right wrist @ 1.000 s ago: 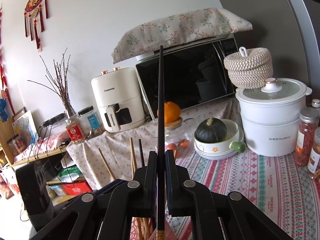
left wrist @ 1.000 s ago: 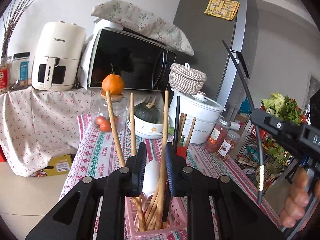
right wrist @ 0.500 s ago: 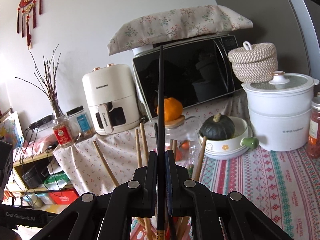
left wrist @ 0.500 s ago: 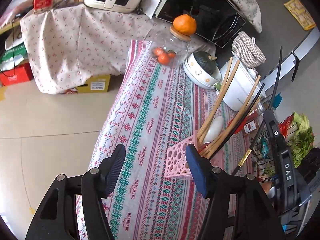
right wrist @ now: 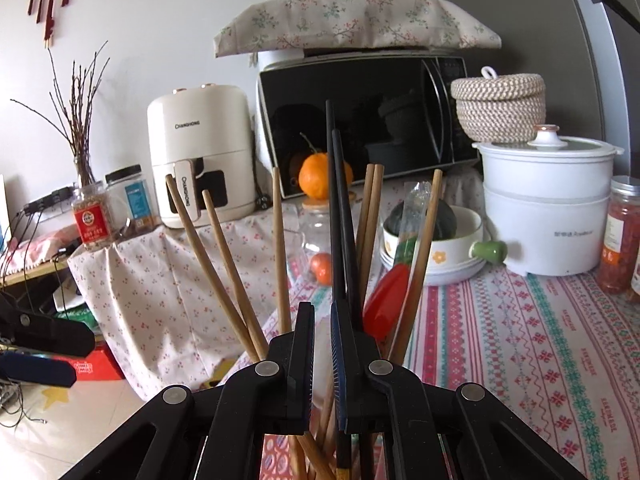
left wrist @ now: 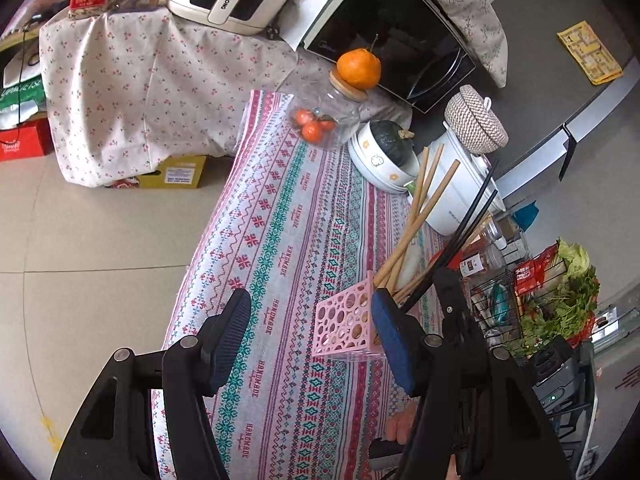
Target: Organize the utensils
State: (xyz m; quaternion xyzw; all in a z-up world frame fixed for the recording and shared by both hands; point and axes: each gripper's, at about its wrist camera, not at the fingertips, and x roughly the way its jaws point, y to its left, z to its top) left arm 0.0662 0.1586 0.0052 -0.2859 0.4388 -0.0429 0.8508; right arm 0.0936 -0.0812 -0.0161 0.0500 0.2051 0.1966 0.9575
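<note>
the left gripper (left wrist: 310, 318) has just been opening and its jaws now stand wide apart, pinching nothing; its blue-padded right finger sits just beside the far corner of the pink perforated holder (left wrist: 346, 328), and whether it touches the holder i cannot tell, while the left finger hangs over the patterned tablecloth (left wrist: 280, 216), well clear of the holder. the holder stands on the cloth with a fan of wooden chopsticks (left wrist: 416, 216) and two black chopsticks (left wrist: 472, 224) leaning out of it toward the white cooker (left wrist: 460, 200). in the right wrist view, the right gripper (right wrist: 322, 320) has its jaws drawn almost together with only a narrow slit between the pads. a black chopstick (right wrist: 340, 216) stands in that slit against the right pad, but the left pad shows no contact, so i cannot tell if it is truly pinched. around it rise the wooden chopsticks and a red spoon (right wrist: 386, 300) in clear wrap.
</note>
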